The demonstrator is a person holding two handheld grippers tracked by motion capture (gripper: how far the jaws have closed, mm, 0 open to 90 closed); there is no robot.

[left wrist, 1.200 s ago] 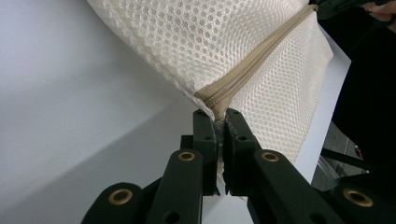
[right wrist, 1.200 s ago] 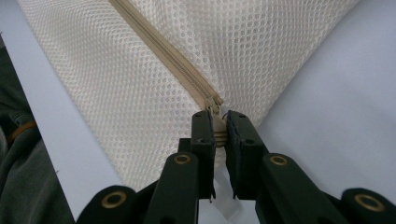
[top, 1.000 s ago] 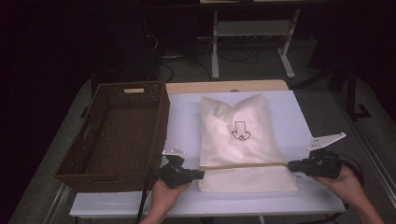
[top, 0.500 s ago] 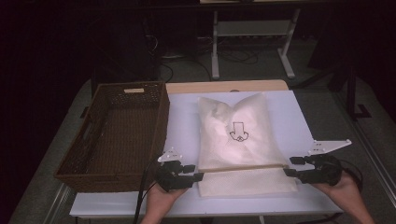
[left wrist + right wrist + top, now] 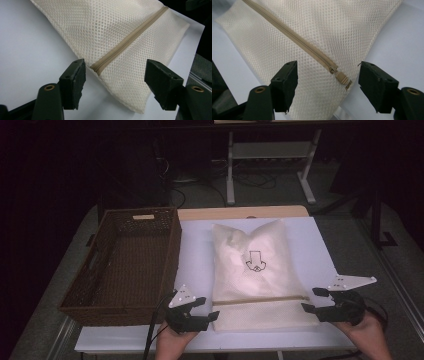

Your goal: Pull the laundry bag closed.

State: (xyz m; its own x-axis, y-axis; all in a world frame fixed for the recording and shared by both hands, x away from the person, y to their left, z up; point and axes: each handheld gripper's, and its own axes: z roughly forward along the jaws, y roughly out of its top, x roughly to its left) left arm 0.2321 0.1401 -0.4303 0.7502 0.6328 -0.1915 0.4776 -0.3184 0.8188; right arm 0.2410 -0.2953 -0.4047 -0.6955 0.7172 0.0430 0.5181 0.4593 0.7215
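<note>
While a wicker basket [image 5: 125, 262] sits at far left, the left gripper [image 5: 198, 310] has just opened off the mesh bag [image 5: 255, 270], lying mid-table with a drawn arrow mark [image 5: 255, 261]; the right gripper [image 5: 320, 301] likewise gapes beside its zipper pull [image 5: 342, 78]

A dark brown wicker basket [image 5: 125, 265] stands on the white counter [image 5: 320, 255], with its long side near the counter's left edge. Behind the counter, a white metal frame [image 5: 270, 165] stands on the grey floor [image 5: 340, 205], with black cables [image 5: 200, 185] lying just beside it.
</note>
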